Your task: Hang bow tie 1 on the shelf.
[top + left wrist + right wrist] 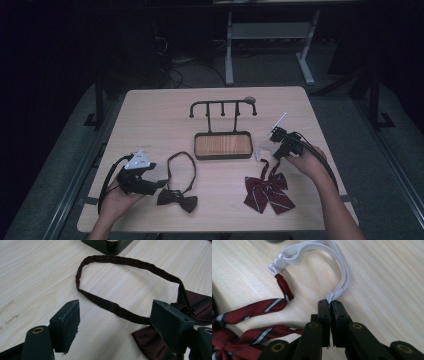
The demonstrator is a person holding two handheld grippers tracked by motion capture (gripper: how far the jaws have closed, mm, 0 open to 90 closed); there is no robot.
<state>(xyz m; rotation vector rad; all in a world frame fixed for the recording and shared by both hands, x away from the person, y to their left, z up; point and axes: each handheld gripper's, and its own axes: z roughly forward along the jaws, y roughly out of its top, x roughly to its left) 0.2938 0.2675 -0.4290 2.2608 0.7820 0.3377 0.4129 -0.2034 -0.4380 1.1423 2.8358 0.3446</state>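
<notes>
A dark maroon bow tie (177,199) with a thin neck loop (117,307) lies on the table at front left. My left gripper (159,184) is open, its jaws either side of the loop's near strand and the bow (150,345). A red striped bow tie (269,193) lies at front right, its ribbons (257,307) leading to a white elastic band (312,246). My right gripper (329,303) is shut on that white elastic band at its knot, low over the table (277,155).
A black hook rack (222,106) stands on a wood-lined black tray base (223,145) at the table's middle. The tray's corner (107,245) appears just beyond the loop. Table edges lie close to both hands; a metal desk frame (270,40) stands behind.
</notes>
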